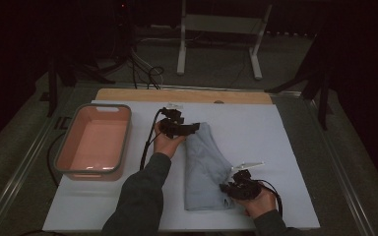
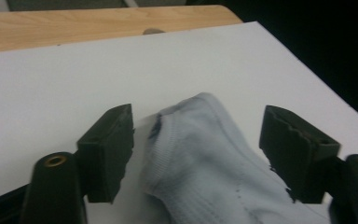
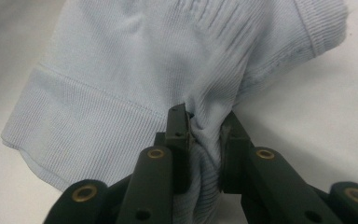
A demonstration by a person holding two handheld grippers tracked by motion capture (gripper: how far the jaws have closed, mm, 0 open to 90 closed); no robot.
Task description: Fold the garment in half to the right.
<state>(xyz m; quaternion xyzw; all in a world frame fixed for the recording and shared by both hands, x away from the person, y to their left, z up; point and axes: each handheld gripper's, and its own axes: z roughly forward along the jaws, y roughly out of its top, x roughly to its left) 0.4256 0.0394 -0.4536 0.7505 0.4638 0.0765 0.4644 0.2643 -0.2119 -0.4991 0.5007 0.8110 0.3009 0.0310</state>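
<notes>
A light blue knitted garment (image 1: 204, 167) lies folded lengthwise on the white sheet (image 1: 275, 128) in the middle of the table. My left gripper (image 1: 189, 129) hovers at its far end with jaws wide apart. In the left gripper view that end of the garment (image 2: 200, 154) lies between the two black fingers (image 2: 107, 149), and neither pad touches it. My right gripper (image 1: 226, 188) is at the garment's near right corner. In the right gripper view its jaws pinch a bunched fold of the garment (image 3: 205, 135).
A pink tub (image 1: 96, 140) with a grey rim stands on the left side of the white sheet. A strip of bare wooden tabletop (image 1: 182, 96) runs along the far edge. White frame legs (image 1: 182, 44) and cables stand beyond on the floor.
</notes>
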